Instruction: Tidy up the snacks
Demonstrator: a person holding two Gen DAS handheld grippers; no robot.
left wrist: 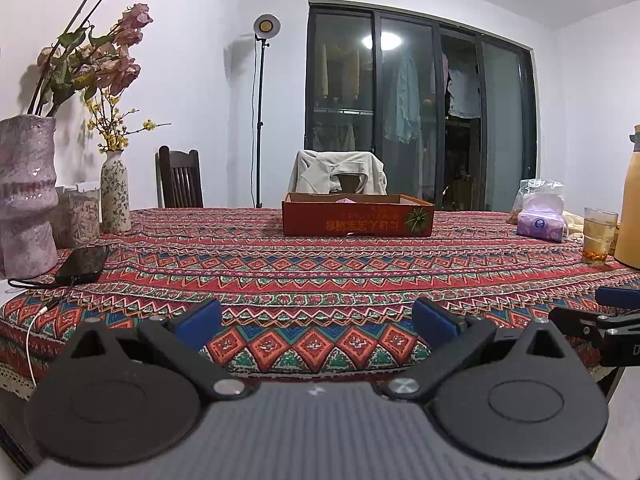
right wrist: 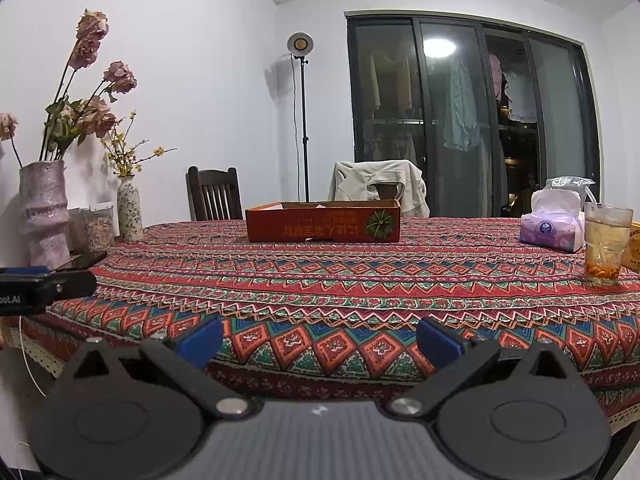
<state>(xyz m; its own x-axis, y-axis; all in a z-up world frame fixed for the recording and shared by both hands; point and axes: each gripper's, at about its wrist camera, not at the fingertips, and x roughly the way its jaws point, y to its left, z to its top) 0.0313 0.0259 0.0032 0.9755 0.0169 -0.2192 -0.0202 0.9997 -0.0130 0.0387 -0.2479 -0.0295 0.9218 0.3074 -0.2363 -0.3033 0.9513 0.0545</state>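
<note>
Two vases (left wrist: 28, 196), phone (left wrist: 82, 264), tissue pack (right wrist: 554, 224), glass (right wrist: 606, 242) surround the box (left wrist: 358, 216).

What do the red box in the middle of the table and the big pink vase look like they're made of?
The red box looks like printed cardboard: thin brown inner walls, folded edges, matte print. The big pink vase looks like glazed ceramic or stoneware: rough mottled surface with small glossy highlights, though painted plaster can't be ruled out.

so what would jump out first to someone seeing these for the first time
Probably the red patterned tablecloth filling the table, with the open orange cardboard box sitting alone at its far middle. Next, the tall pink vase of dried roses at the far left edge. Both the left gripper and right gripper hover open and empty at the near edge.
</note>
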